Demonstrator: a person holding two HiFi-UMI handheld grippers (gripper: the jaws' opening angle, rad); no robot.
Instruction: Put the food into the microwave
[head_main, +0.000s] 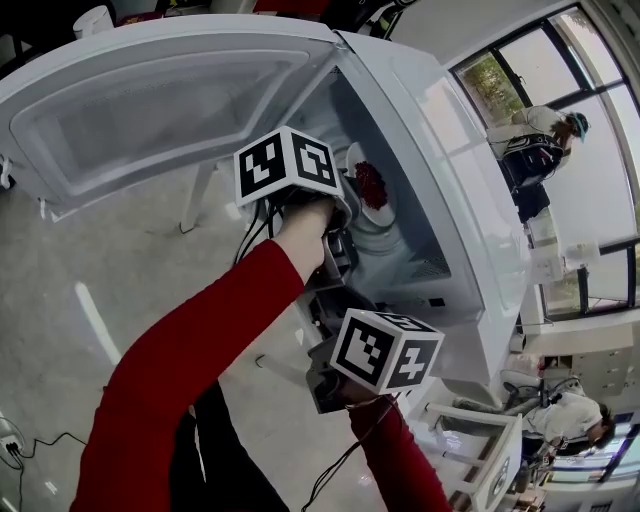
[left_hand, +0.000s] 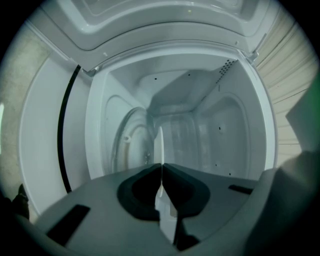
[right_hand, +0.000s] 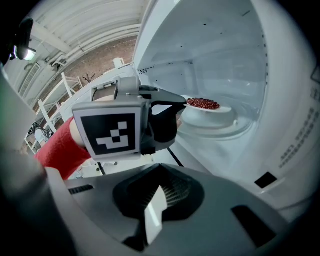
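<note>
In the middle of the head view, my left gripper reaches into the open microwave. Its door swings out towards the upper left of the frame. Just past the jaw tips sits the white plate with the red food on it, already inside the cavity. My right gripper hangs lower in the frame, outside the opening and well back from the plate, so the left hand is plainly the nearer one.

In the left gripper view, the jaws are clamped on the plate's near rim, which shows edge-on as a thin white line running up the centre of the frame. The plate extends straight ahead from the tips, deeper into the cavity. The glass turntable lies to the left of that line.

In the right gripper view, at upper right, the plate juts out from the left gripper's tips with its face level over the turntable's middle. I cannot tell whether its underside is touching the glass or is just above it. At the bottom of the frame, my right jaws look drawn together with nothing between them.

I judge the next move to be a short drop of the plate onto the turntable, then a release with the left gripper.
</note>
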